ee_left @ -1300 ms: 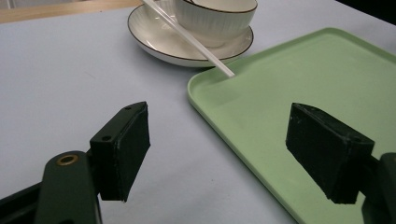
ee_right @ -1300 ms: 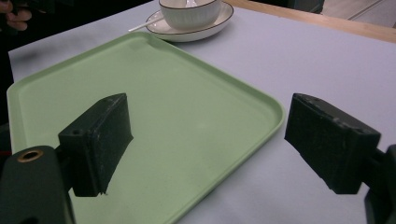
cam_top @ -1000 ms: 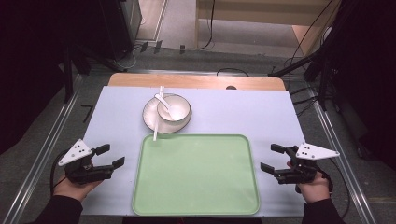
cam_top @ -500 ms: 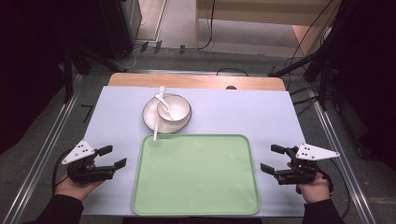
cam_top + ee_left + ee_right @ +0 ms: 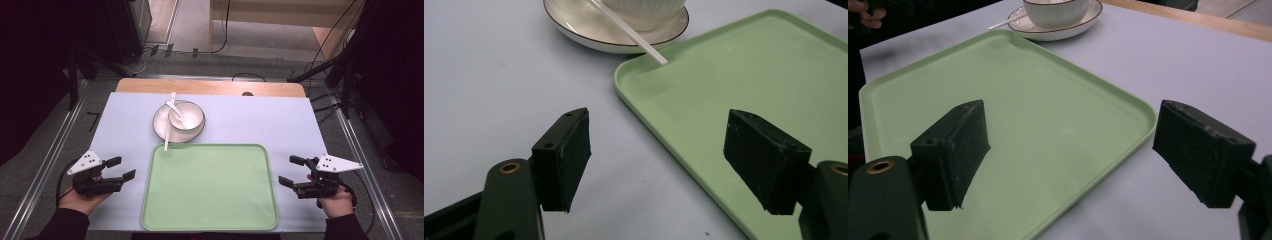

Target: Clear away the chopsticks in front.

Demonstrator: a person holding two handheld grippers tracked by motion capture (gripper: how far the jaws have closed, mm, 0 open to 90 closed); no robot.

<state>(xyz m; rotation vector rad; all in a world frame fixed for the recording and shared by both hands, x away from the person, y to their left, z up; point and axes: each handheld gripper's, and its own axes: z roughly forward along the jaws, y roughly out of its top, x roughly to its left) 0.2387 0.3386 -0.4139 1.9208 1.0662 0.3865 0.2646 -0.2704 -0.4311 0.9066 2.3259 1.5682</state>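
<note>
A light green tray (image 5: 210, 187) lies at the front middle of the pale table, with nothing on it. Behind it a white bowl (image 5: 186, 116) with a white spoon (image 5: 179, 111) in it stands on a white saucer (image 5: 161, 126). A white stick-like utensil (image 5: 168, 125) leans across the saucer toward the tray's far left corner (image 5: 644, 47). My left gripper (image 5: 121, 168) is open just left of the tray (image 5: 744, 90). My right gripper (image 5: 291, 170) is open just right of the tray (image 5: 1048, 125), near its right rim. Neither holds anything.
The pale blue table cover (image 5: 260, 120) has bare room to the right of the bowl and along both sides of the tray. A wooden table edge (image 5: 210, 87) runs along the back. Metal rails (image 5: 55, 145) flank the table.
My left gripper has shifted slightly to the right, toward the tray. The right gripper, tray and bowl stay where they were.
</note>
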